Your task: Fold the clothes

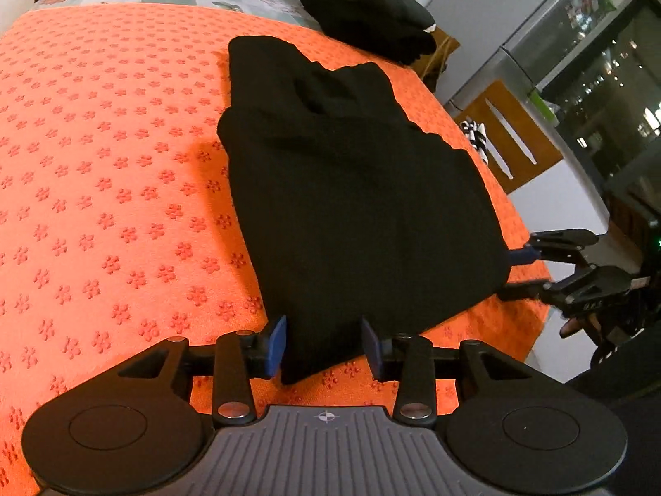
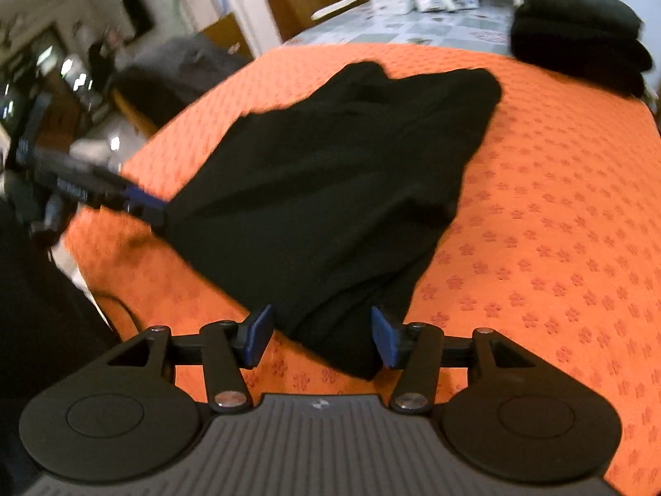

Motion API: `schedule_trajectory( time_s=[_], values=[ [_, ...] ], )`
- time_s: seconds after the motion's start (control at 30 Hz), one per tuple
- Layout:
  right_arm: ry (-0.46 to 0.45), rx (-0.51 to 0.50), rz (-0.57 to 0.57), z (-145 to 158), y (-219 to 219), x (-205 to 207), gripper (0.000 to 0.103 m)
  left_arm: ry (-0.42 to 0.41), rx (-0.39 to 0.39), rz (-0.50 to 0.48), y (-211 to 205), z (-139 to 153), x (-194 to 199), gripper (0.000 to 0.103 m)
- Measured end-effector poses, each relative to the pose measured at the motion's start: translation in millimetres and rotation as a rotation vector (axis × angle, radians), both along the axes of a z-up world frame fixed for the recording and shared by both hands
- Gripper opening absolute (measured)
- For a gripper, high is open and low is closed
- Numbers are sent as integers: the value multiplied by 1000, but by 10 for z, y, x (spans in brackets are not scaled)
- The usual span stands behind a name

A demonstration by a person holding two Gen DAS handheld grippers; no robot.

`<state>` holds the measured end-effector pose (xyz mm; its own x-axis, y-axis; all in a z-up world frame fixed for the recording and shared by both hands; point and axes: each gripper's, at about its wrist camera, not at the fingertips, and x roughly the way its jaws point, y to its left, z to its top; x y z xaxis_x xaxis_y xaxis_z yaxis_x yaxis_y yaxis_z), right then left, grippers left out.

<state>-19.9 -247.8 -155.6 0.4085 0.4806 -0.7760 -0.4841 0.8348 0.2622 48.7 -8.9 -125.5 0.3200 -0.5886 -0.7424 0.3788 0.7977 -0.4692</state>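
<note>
A black garment [image 1: 351, 190] [image 2: 330, 165] lies partly folded on an orange flower-patterned cloth [image 1: 103, 165] [image 2: 557, 206]. My left gripper [image 1: 324, 347] is open, with the garment's near corner filling the gap between its blue pads. My right gripper [image 2: 322, 341] is open wider, and another near corner of the garment lies between its fingers. Each gripper shows in the other's view: the right gripper [image 1: 516, 273] has its fingers apart at the garment's right corner, and the left gripper [image 2: 153, 206], blurred, is at the left corner.
A stack of folded black clothes [image 1: 363, 8] [image 2: 578, 33] sits at the far end of the table. Wooden chairs [image 1: 508, 140] [image 2: 326, 0] stand beside the table. The orange cloth's edge runs close behind both grippers. Small items lie on the checked tablecloth [image 2: 413, 20] beyond.
</note>
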Motion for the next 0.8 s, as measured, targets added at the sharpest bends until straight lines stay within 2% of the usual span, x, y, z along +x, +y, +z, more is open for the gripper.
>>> schedule_trajectory(
  time_s=[0.1, 0.17, 0.27, 0.3, 0.33, 0.37, 0.4, 0.43, 0.6, 0.8],
  values=[
    [-11, -52, 50, -63, 86, -28, 55, 0, 19, -11, 36, -16, -3, 43],
    [-29, -77, 60, -54, 104, -51, 35, 5, 19, -18, 60, -11, -29, 45],
    [-51, -85, 63, -30, 96, -78, 23, -13, 26, -75, 4, -8, -108, 54],
    [-59, -87, 65, -21, 96, -89, 21, -26, 39, -92, -25, -10, -130, 54],
    [-67, -91, 68, -15, 100, -101, 18, -40, 53, -103, -51, -15, -143, 51],
    [-73, -95, 70, -10, 108, -113, 15, -53, 67, -105, -64, -16, -152, 33],
    [-78, -96, 71, -4, 110, -122, 14, -61, 83, -98, -61, -18, -150, 19],
    [-81, -92, 68, 3, 105, -121, 12, -68, 84, -90, -41, -4, -151, 13],
    [-95, -49, 58, 115, 57, -154, 10, -109, 32, -55, 99, 215, -178, 10],
    [-95, 86, 8, 476, -121, -126, 10, -137, -91, 31, 260, 625, -38, 10]
  ],
)
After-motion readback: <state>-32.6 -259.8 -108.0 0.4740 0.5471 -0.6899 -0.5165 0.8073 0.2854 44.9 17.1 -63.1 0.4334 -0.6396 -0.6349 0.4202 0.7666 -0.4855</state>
